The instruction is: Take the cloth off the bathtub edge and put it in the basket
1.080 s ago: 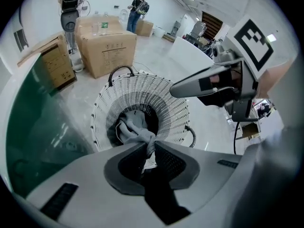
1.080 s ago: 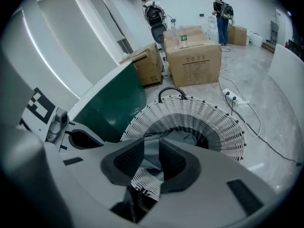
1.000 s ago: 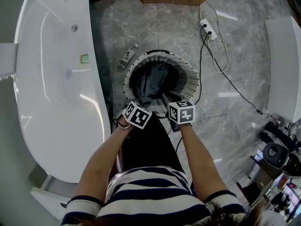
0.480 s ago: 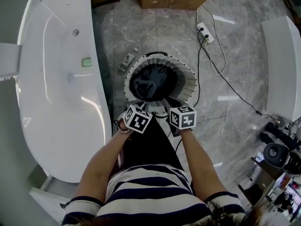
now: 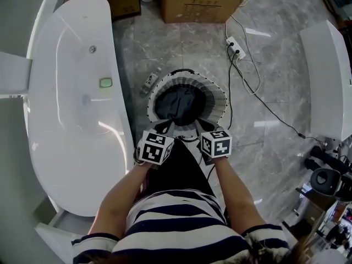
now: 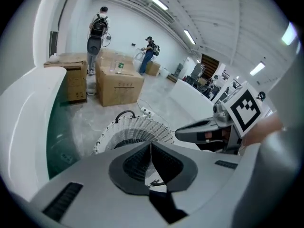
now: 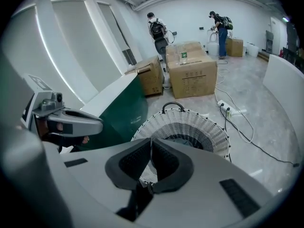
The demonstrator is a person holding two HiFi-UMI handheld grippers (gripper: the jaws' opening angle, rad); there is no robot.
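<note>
Basket (image 5: 219,99): white, ribbed, standing on grey floor tiles. It has a black handle at its far rim.
Cloth (image 5: 179,104): dark grey, bunched inside the basket. Its near edge is hidden behind the grippers.
Left gripper (image 6: 151,146): over the basket's near rim, on the tub side. The jaws have just closed and meet pad to pad, with nothing between them.
Right gripper (image 7: 151,147): beside the left one, also over the near rim. Its jaws have just closed too and hold nothing.
Gripper views: each gripper's own body covers most of the basket's inside, so only the rim and a dark sliver show.
Bathtub (image 5: 66,125): white, left of the basket. Its near end is cut off behind the person's arm.
Green item (image 5: 105,82): small, lying in the tub – too small to name.
Floor object (image 5: 149,80): between basket and tub, hard to make out.
Boxes (image 5: 201,1): cardboard, beyond the basket, clipped by the top edge.
Power strip (image 5: 235,47): beyond the basket to the right – its black cable trails off rightward.
Person (image 5: 176,224): striped top, on the basket's near side, with only the arms and torso visible.
Bystanders (image 7: 159,32): two, far beyond the basket by the boxes.
</note>
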